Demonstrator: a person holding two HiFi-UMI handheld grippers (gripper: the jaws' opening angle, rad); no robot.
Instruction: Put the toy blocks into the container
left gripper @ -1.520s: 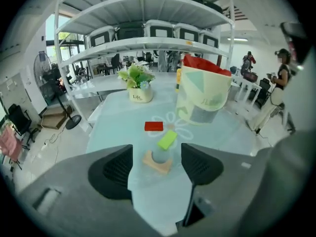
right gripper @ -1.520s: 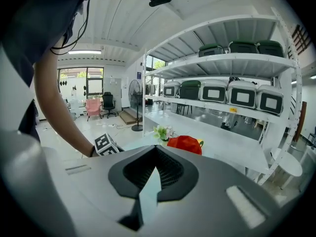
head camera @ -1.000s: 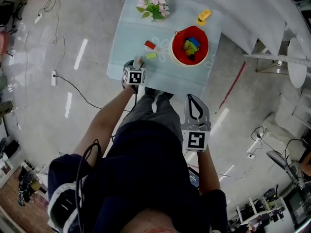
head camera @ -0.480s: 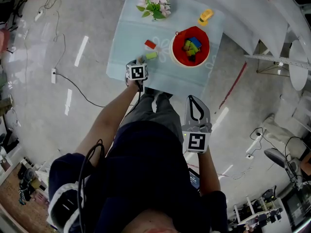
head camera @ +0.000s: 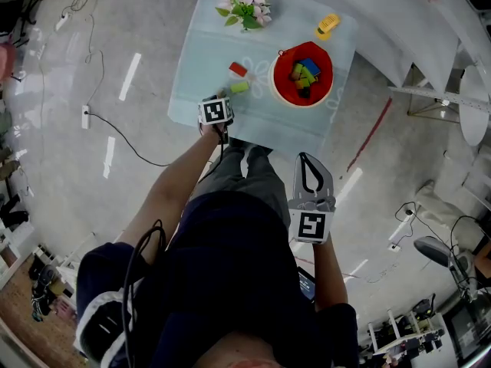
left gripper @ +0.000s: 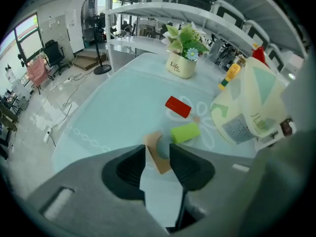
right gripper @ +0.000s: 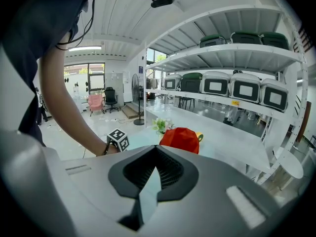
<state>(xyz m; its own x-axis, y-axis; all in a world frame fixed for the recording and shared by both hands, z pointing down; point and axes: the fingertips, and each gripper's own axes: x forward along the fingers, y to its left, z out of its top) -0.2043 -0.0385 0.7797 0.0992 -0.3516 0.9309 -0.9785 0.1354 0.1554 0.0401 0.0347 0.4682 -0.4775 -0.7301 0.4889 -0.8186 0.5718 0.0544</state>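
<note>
Done: several blocks (green, yellow and blue show) lie in the red bowl (head camera: 301, 103) on the right part of the table (head camera: 196, 75).
Left to do: three blocks are out on the pale cloth, all left of the bowl. They are a red block (head camera: 238, 69), a green block (head camera: 240, 87) just nearer, and a tan block (left gripper: 154, 143) nearest the person's edge.
In hand: the left gripper (left gripper: 157, 157) points steeply down over the tan block. Its jaws have just been closing with the block between them. The pads seem not quite to press it yet, so it lies on the table unlifted.
Right gripper (right gripper: 154, 154): jaws together on nothing, held back by the person's hip, well apart from the table.
Around: a flower pot (head camera: 245, 2) at the far edge and a small yellow item (head camera: 327, 25) beyond the bowl.
In the way: the green block lies just beyond the tan one, near the jaw tips, and a careless lift could nudge it. The run to the bowl looks open otherwise.
</note>
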